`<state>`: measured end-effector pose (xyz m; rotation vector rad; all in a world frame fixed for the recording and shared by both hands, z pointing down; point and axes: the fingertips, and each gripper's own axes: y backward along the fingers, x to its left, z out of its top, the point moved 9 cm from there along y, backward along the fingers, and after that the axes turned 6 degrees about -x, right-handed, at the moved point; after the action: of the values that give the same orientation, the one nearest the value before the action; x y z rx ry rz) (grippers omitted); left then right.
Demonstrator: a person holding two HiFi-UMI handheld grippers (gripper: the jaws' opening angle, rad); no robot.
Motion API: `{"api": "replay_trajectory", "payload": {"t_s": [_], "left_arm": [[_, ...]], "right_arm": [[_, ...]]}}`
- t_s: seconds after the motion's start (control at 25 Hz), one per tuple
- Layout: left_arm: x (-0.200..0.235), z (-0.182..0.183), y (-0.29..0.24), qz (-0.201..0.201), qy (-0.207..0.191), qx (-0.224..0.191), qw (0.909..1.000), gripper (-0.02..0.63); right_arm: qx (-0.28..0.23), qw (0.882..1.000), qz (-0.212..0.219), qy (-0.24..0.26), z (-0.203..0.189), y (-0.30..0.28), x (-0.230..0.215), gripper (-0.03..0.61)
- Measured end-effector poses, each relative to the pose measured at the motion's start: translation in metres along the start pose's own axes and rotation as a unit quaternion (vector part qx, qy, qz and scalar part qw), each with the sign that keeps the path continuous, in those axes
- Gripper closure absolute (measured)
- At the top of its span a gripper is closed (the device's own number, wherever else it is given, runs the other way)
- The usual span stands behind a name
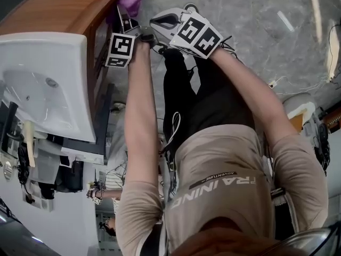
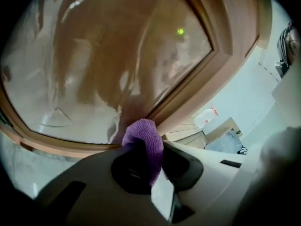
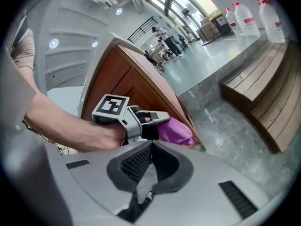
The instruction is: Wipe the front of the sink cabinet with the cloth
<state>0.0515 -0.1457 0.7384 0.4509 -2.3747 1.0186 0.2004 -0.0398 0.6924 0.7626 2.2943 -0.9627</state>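
Note:
A purple cloth (image 1: 130, 1) is clamped in my left gripper (image 1: 128, 19) and presses against the brown wooden front of the sink cabinet (image 1: 64, 9), low down near the floor. In the left gripper view the cloth (image 2: 143, 135) bulges out of the left gripper (image 2: 146, 160) against the glossy door panel (image 2: 117, 55). My right gripper (image 1: 155, 21) hovers just right of the left one, shut and holding nothing. In the right gripper view the right gripper (image 3: 148, 166) faces the left gripper (image 3: 141, 119), the cloth (image 3: 176, 131) and the cabinet (image 3: 131, 88).
A white sink (image 1: 48, 84) tops the cabinet. Grey marble floor (image 1: 256, 25) spreads to the right, with cables (image 1: 277, 81) on it. A wooden bench (image 3: 263, 79) and water bottles (image 3: 244, 18) stand farther off. The person's dark trouser legs (image 1: 181, 89) are close to the cabinet.

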Motion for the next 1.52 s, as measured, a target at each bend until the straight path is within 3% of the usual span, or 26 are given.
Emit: {"api": "replay_trajectory", "payload": {"t_s": [0.24, 0.4, 0.56, 0.72, 0.88, 1.12, 1.52], "left_arm": [[-0.009, -0.005, -0.019, -0.029, -0.006, 0.012, 0.9995, 0.575], [-0.023, -0.009, -0.013, -0.073, 0.008, 0.015, 0.9972, 0.575], [-0.029, -0.008, 0.012, -0.108, -0.034, 0.028, 0.9931, 0.575], [-0.030, 0.003, 0.048, -0.135, -0.089, 0.035, 0.9862, 0.575], [-0.032, 0.013, 0.100, -0.151, -0.166, 0.053, 0.9731, 0.575], [-0.025, 0.035, 0.182, -0.163, -0.182, 0.043, 0.9688, 0.575], [0.002, 0.093, 0.335, -0.152, -0.185, 0.024, 0.9707, 0.575]], "right_arm": [[-0.004, 1.000, -0.015, -0.007, -0.009, 0.015, -0.009, 0.566], [0.001, 1.000, -0.021, -0.008, -0.022, 0.023, -0.003, 0.566], [0.007, 1.000, -0.019, -0.005, -0.031, 0.020, 0.015, 0.566], [0.006, 1.000, -0.023, 0.011, -0.029, 0.018, 0.036, 0.566], [0.008, 0.999, -0.027, 0.024, -0.024, 0.022, 0.071, 0.566], [0.038, 0.997, -0.024, 0.068, -0.021, 0.030, 0.133, 0.566], [0.066, 0.990, -0.018, 0.124, -0.005, 0.036, 0.259, 0.566]]}}
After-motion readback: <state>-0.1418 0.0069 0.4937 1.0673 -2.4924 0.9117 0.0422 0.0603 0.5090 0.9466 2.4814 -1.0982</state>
